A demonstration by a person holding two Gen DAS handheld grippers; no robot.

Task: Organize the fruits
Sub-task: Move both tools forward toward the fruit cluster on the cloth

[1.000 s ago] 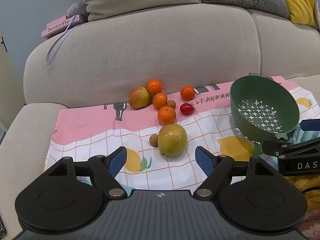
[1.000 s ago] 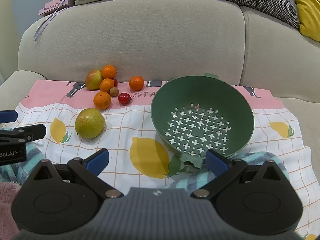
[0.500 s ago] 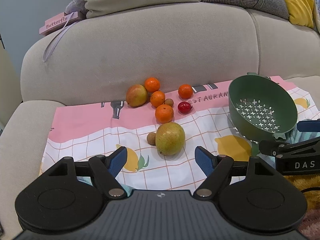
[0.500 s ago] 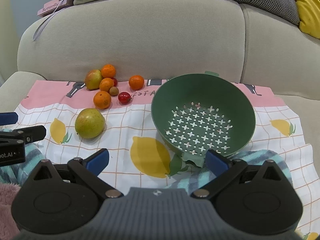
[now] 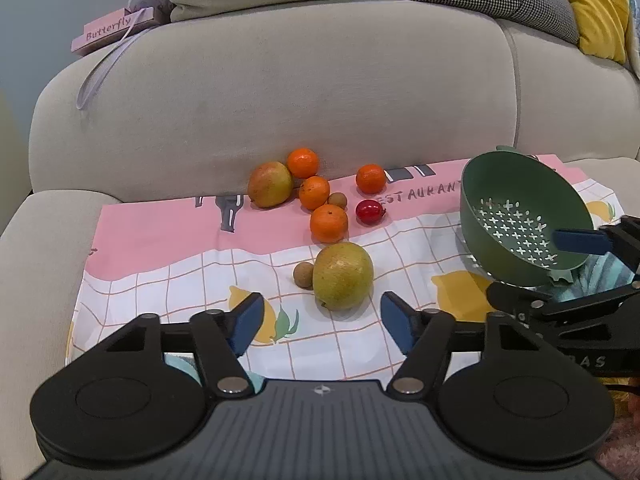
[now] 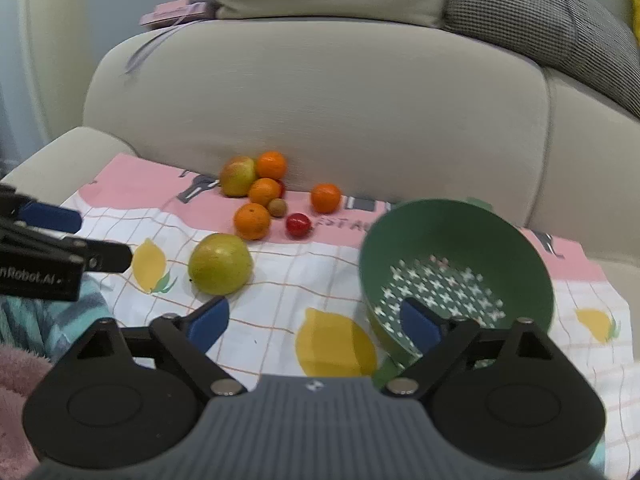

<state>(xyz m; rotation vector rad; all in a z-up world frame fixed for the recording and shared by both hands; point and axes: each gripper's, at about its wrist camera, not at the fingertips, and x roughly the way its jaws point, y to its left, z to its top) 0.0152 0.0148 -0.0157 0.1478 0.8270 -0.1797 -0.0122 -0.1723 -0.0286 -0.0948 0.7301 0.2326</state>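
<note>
- Fruit lies loose in the left wrist view: a large yellow-green fruit point(image 5: 343, 275) sits at frame centre on the lemon-print cloth point(image 5: 160, 300), a small brown longan-like fruit point(image 5: 303, 275) touching its left side
- Above them cluster four mandarins, the nearest point(image 5: 329, 223) just above the big fruit, with a red-green mango point(image 5: 270, 184) against the sofa back point(image 5: 280, 92) and a small red fruit point(image 5: 370, 211) to the right
- The left gripper point(image 5: 322, 322) has just been closing somewhat, yet its jaws stand apart with nothing between them; the big fruit lies just ahead of the gap
- Judged step: the very start, nothing yet sorted; next move calls for advancing so the pads straddle the big fruit
- In the right wrist view the green colander point(image 6: 456, 272) tilts at centre right, empty, its near rim behind the right blue pad
- The right gripper point(image 6: 314, 322) has likewise been narrowing; it grips nothing
- The big fruit point(image 6: 221, 263) looks smooth and round, so it may roll on the soft cloth
</note>
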